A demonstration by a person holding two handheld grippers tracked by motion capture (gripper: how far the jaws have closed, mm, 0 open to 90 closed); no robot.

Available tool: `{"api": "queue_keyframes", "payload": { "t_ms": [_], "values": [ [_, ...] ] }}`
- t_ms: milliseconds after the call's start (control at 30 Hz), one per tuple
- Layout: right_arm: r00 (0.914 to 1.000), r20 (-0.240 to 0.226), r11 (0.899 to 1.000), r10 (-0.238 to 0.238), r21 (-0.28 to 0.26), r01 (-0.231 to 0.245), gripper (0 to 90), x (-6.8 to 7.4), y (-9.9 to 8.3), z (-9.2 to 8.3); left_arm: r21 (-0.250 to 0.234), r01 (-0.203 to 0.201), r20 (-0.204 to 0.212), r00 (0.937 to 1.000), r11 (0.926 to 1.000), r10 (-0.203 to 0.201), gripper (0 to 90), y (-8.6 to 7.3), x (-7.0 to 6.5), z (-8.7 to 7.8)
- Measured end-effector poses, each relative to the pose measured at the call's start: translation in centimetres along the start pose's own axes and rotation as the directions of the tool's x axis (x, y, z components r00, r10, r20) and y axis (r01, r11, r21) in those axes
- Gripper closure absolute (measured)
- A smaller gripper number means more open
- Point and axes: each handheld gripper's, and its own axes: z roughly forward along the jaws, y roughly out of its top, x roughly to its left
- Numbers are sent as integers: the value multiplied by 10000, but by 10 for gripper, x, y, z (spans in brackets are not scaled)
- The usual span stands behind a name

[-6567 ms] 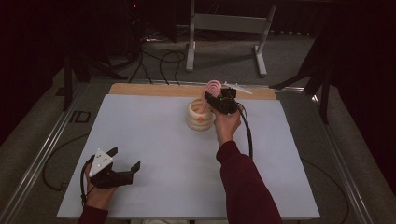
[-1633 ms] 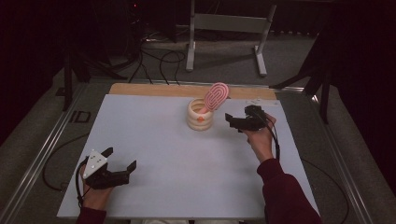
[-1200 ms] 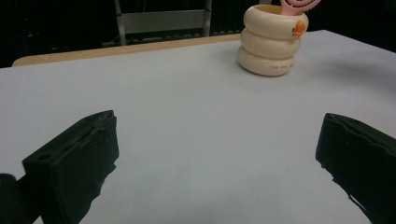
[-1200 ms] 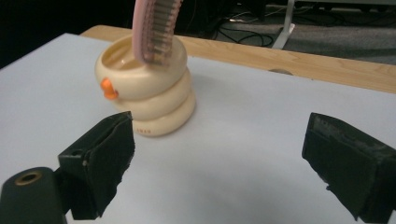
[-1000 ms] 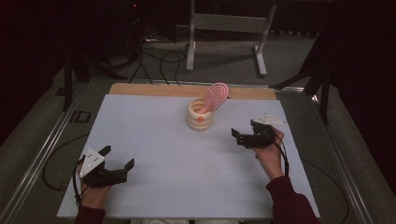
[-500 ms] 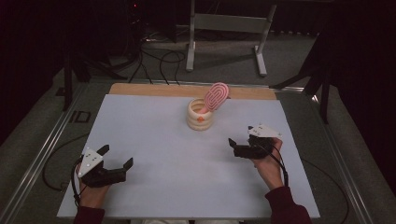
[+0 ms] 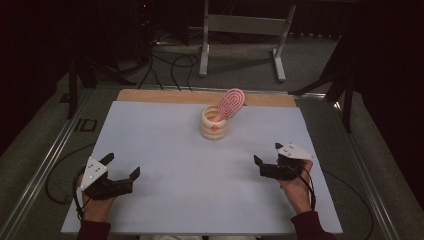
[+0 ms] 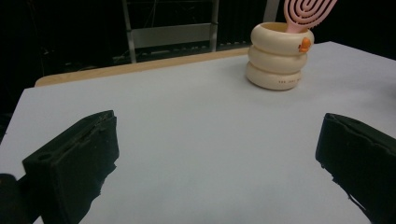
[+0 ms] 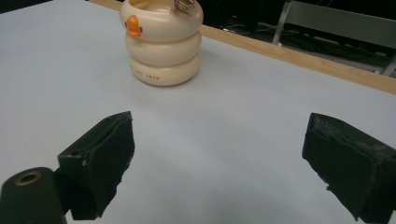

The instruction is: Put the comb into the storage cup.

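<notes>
A cream ribbed cup (image 7: 215, 123) with an orange dot stands upright at the table's back middle, also seen in the left gripper view (image 8: 279, 57) and the right gripper view (image 9: 161, 42). A pink spiral hairbrush (image 7: 231, 103) stands in the cup, its head leaning to the right over the rim (image 8: 310, 10). My left gripper (image 7: 121, 167) rests open near the front left edge, nothing between its jaws. My right gripper (image 7: 267, 156) is open at the front right, well short of the cup, jaws empty.
The white table top (image 7: 170, 150) has a wooden strip (image 7: 165, 96) along its far edge. A metal stand (image 7: 245, 30) and cables (image 7: 165, 60) lie on the floor behind. Metal rails (image 7: 45, 165) run along the table's sides.
My right gripper left the hairbrush in the cup, opened, and drew back to the front right. My left gripper shifted slightly toward the front edge.
</notes>
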Motion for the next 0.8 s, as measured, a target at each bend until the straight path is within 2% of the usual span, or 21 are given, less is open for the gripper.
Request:
{"api": "queue_keyframes", "payload": {
  "t_ms": [100,200,333,500,800],
  "values": [
    [9998,-86,9995,166,-283,-168,90,1,-7,-8,-94,-74,-212,9997,9999,72,3,1,1,-1],
    [9999,-85,9992,141,-369,-144,91,5,-15,-12,-128,-84,-209,9997,9999,82,3,1,1,-2],
    [9998,-147,9989,148,-437,-154,90,6,-23,-16,-161,-81,-188,9998,9998,78,3,1,2,-2],
    [9994,-158,9972,295,-682,-306,91,5,-25,-23,-172,-110,-94,9999,9998,108,3,1,3,-2],
    [9996,-142,9966,241,-789,-252,91,7,-32,-30,-182,-218,55,9997,9996,219,3,0,0,-2]
  ]
}}
